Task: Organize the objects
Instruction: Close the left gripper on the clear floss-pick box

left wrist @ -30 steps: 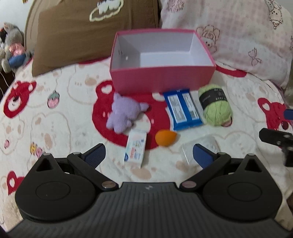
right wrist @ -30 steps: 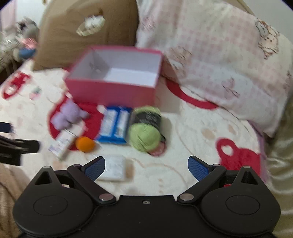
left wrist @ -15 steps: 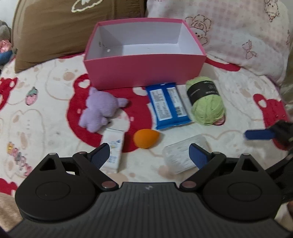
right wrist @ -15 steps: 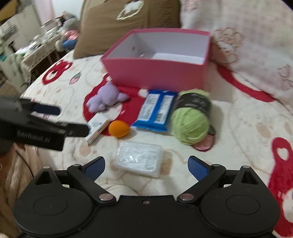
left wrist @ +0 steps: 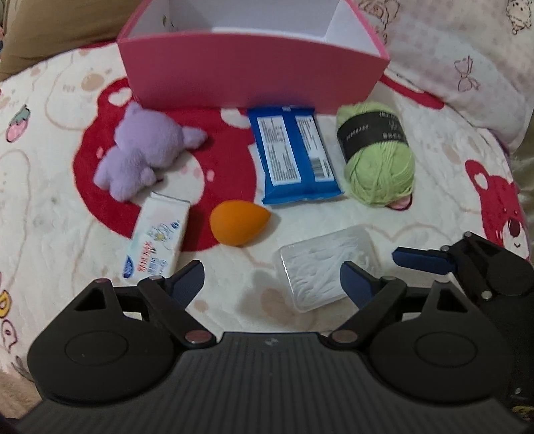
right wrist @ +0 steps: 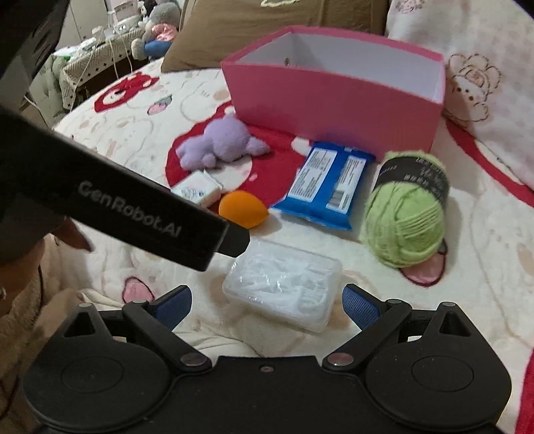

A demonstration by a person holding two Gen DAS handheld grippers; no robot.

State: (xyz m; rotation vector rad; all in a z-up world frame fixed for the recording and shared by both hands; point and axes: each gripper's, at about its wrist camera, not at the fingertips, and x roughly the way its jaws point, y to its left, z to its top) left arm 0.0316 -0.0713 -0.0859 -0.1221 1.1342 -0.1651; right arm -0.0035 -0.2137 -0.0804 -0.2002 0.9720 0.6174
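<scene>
A clear plastic box (right wrist: 283,287) lies nearest on the blanket, between the wide-apart fingers of my right gripper (right wrist: 267,300), whose pads do not touch it. My left gripper (left wrist: 272,283) hovers low beside it with jaws closing; the clear box (left wrist: 327,267) sits by its right finger, unpressed. Ahead lie an orange sponge (left wrist: 238,222), a small white carton (left wrist: 158,242), a purple plush (left wrist: 147,153), a blue packet (left wrist: 293,152) and green yarn (left wrist: 378,160). Behind them stands an empty pink box (left wrist: 250,70).
The blanket (left wrist: 50,187) with red bears covers the bed. A brown pillow (right wrist: 267,16) and a pink pillow (left wrist: 460,66) lie behind the pink box. The left gripper's black body (right wrist: 150,213) crosses the right wrist view. A cluttered table (right wrist: 93,56) stands far left.
Both grippers have come down and closer to the objects. The left jaws have narrowed. The clear box now lies between the right fingers, and the two grippers have drawn close together.
</scene>
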